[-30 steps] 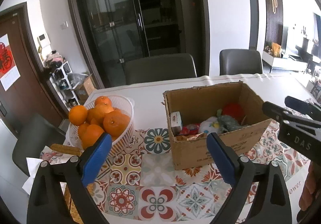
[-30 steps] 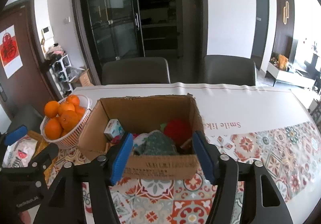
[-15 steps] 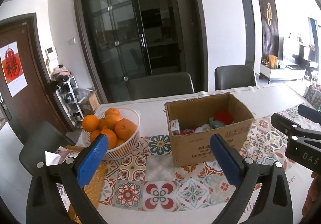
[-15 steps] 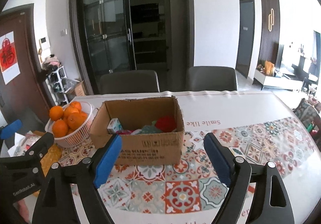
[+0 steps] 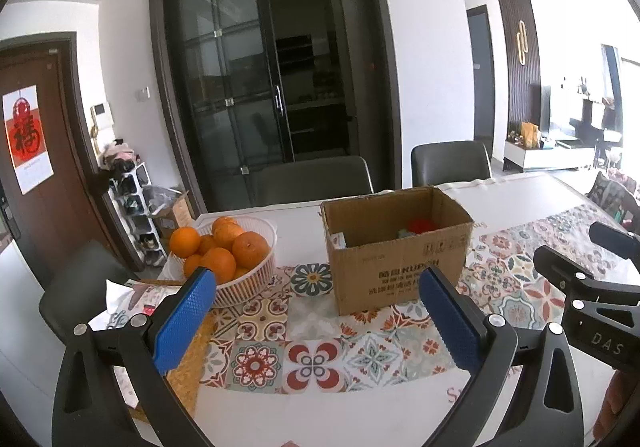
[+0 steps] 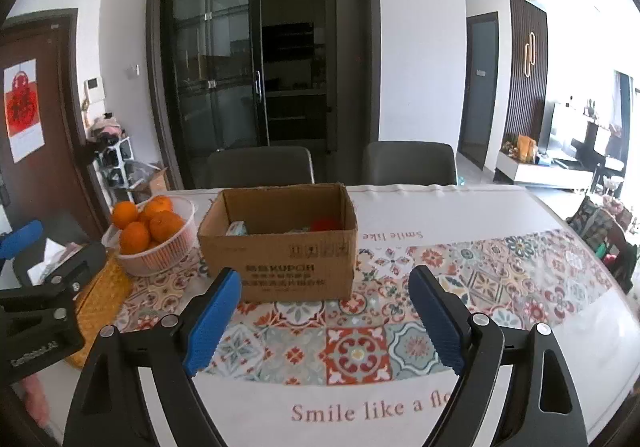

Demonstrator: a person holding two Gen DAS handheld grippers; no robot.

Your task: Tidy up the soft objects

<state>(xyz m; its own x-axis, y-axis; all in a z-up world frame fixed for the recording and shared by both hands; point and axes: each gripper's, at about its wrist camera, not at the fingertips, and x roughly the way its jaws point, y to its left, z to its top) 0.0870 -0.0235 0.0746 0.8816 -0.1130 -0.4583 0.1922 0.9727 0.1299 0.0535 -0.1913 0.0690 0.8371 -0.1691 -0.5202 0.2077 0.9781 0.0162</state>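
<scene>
Right wrist: box (image 6: 298, 267) beyond gripper (image 6: 324, 287)

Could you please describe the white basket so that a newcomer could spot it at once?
Start at the tiled-pattern tablecloth and find the open cardboard box on it. The white basket sits just left of the box. It is round, ribbed, and the only container heaped with oranges.

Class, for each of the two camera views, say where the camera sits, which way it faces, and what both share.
Left wrist view: on the left claw, facing the cardboard box and basket of oranges; the right claw shows at its right edge.
Right wrist view: on the right claw, facing the box squarely; the left claw shows at its left edge.
Shared: box, oranges, patterned tablecloth.
</scene>
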